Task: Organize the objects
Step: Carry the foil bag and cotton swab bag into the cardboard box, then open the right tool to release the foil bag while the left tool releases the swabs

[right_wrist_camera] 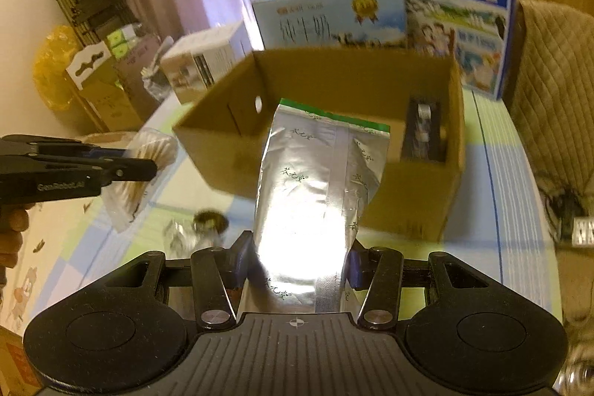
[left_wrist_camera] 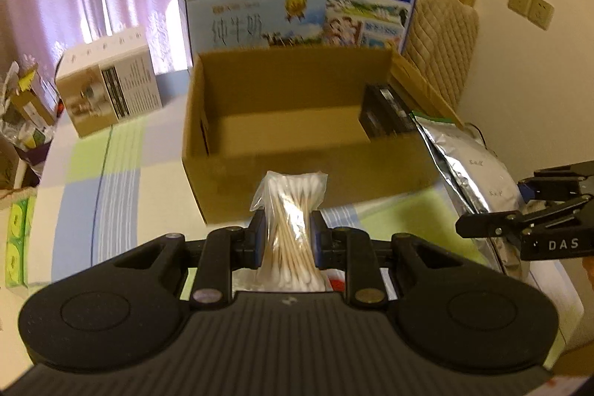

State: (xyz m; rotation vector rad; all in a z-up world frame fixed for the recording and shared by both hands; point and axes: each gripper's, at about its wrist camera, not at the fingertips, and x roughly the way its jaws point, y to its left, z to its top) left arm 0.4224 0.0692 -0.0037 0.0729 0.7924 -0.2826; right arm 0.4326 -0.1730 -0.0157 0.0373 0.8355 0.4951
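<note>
Left gripper (left_wrist_camera: 286, 240): pressed on a clear crinkled plastic bag of cotton swabs (left_wrist_camera: 287, 221) with pale wooden sticks and white tips, held above the checked tablecloth (left_wrist_camera: 92, 180). Right gripper (right_wrist_camera: 297, 266): pinching a shiny silver foil pouch (right_wrist_camera: 315, 188), flat and wrinkled, green strip at its top edge. Ahead of both: an open brown cardboard box (left_wrist_camera: 289, 121), matte, rectangular, with a dark object (left_wrist_camera: 386, 114) at its right inner wall, too blurred to identify. Behind the box: blue printed milk cartons (left_wrist_camera: 260, 13). Pouch's lower end hidden between the fingers; small shiny item on the cloth (right_wrist_camera: 209, 221) unclear.
</note>
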